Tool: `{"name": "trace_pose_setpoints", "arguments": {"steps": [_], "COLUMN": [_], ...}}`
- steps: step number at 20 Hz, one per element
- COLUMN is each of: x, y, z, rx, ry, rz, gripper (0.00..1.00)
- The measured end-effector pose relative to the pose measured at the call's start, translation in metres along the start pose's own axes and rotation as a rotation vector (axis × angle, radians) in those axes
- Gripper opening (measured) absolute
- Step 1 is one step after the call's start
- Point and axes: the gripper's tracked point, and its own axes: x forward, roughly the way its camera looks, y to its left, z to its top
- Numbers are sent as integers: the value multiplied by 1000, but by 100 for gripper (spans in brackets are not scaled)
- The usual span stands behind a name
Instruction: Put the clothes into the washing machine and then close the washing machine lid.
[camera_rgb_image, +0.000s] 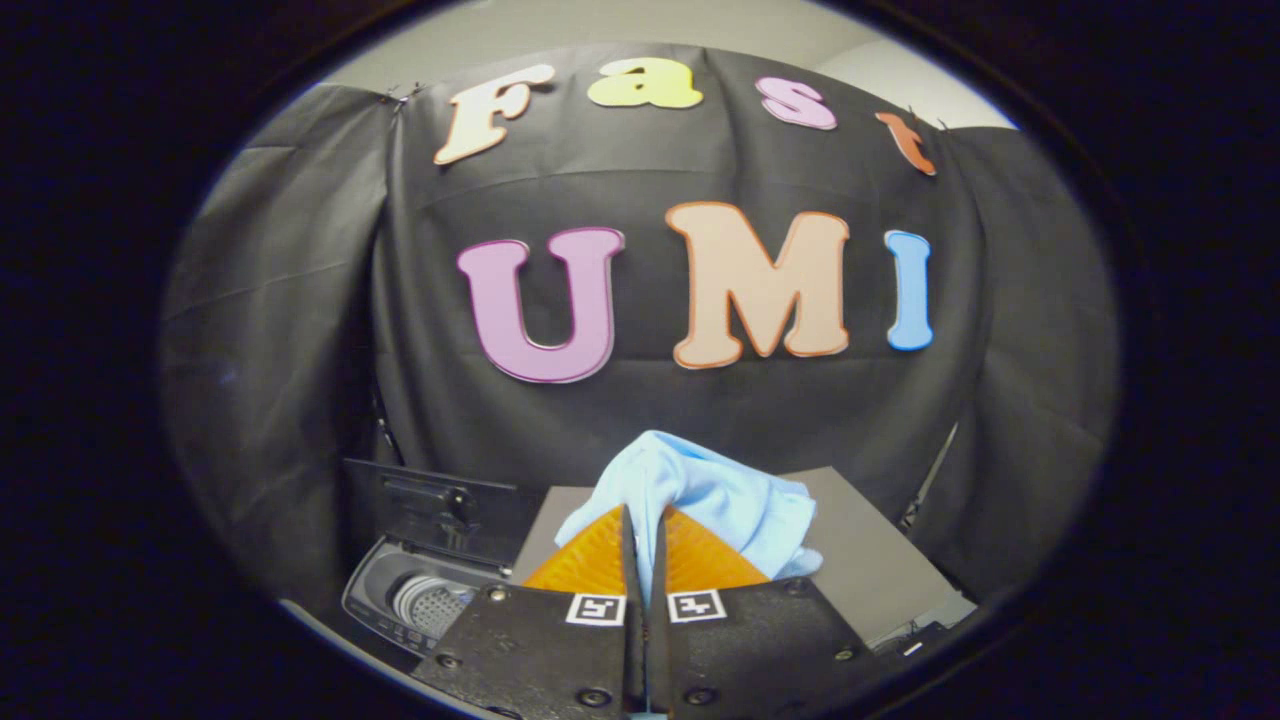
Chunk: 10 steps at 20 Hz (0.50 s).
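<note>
The gripper (645, 520) was carrying the light blue cloth (700, 490): its two orange fingers (590, 565) stood pressed nearly together, with only a thin dark slit between them, and the fabric was pinched in that slit. The cloth bunched up over the fingertips and spilled toward two o'clock, hanging loose over the right finger, lifted off the grey table (870, 545) behind it.

The relation that mattered was the bearing of the washing machine (425, 595) from the held cloth. It sat low at about eight o'clock of the fingers, beside the table's left end. Its lid (430, 505) stood raised at the back, roughly upright, and the drum opening (432, 603) showed pale and ribbed beneath it, apparently unobstructed.

Judging from this, the cloth was grasped but not yet over the drum. The coming move would call for a swing toward eight o'clock and downward until the fingertips hung above the opening. The trailing fold might catch on the machine's rim.
</note>
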Motion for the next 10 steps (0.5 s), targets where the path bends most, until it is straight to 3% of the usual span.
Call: {"name": "trace_pose_setpoints", "arguments": {"steps": [6, 10], "x": [5, 12], "y": [100, 170], "z": [14, -2], "rx": [61, 110], "ry": [-22, 4], "rz": [145, 228], "gripper": [1, 2]}}
